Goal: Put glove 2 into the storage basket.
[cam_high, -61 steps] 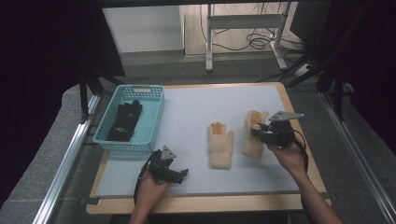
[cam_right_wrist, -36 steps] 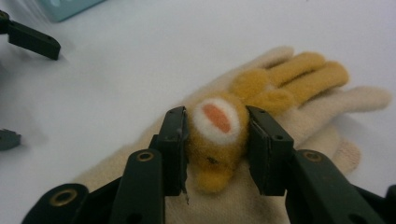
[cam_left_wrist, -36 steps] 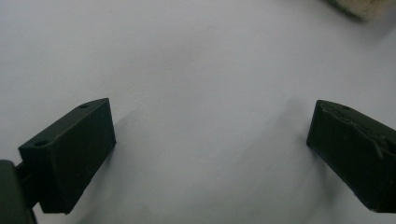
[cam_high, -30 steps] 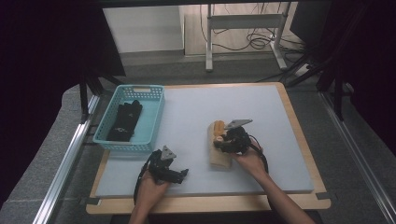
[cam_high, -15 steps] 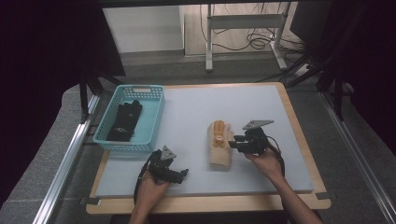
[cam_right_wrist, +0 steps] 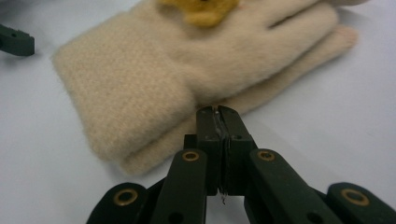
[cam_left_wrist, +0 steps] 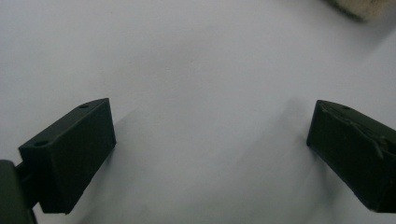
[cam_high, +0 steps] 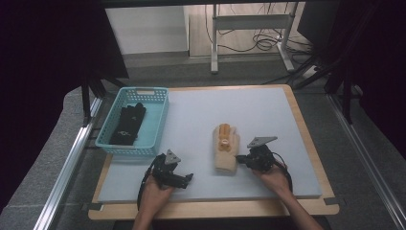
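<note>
Two beige knitted gloves lie stacked on the pale mat, fingers pointing away, with a yellow-orange patch on top. In the right gripper view the gloves lie just beyond my right gripper, whose jaws are pressed together with no fabric between them. From above, the right gripper sits at the right side of the cuffs. My left gripper rests near the front left of the mat, apart from the gloves. Its jaws stand wide open over bare mat.
A light blue basket at the mat's left edge holds black gloves. The pale mat covers a wooden table. A corner of the beige gloves shows at the top right of the left gripper view.
The right gripper carried the right-hand glove leftward and laid it on the other one, then drew back to the right and toward the cuffs. The left gripper stayed still.
</note>
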Motion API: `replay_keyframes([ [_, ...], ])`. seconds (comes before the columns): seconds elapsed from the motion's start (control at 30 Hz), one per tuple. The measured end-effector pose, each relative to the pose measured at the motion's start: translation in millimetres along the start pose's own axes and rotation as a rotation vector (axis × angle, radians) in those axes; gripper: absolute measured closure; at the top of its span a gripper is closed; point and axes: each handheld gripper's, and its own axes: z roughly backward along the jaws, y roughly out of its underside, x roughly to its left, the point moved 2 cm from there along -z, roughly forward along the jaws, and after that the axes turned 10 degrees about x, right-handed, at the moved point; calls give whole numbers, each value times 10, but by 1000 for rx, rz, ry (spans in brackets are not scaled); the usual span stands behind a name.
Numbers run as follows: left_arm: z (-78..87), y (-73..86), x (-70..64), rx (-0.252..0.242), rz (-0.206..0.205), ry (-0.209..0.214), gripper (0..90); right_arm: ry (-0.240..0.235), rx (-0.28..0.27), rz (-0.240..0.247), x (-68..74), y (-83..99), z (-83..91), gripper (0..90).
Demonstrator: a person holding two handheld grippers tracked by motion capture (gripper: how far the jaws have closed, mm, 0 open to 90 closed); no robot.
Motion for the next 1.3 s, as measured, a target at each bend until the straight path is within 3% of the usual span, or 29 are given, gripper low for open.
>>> replay_keyframes([
  [0.07, 0, 0, 0, 0, 0, 0, 15, 10, -1, 12, 25, -14, -29, 869],
  [0.63, 0, 1, 0, 0, 0, 0, 15, -47, -11, 66, 293, -263, -273, 865],
  [0.87, 1, 1, -1, 0, 0, 0, 16, -41, -18, 95, 382, -381, -388, 846],
  [1.17, 1, 1, -1, 0, 0, 0, 16, -42, -25, 106, 428, -492, -499, 842],
  [1.3, 1, 1, 0, 0, 1, 0, 17, -39, -25, 110, 416, -467, -459, 791],
])
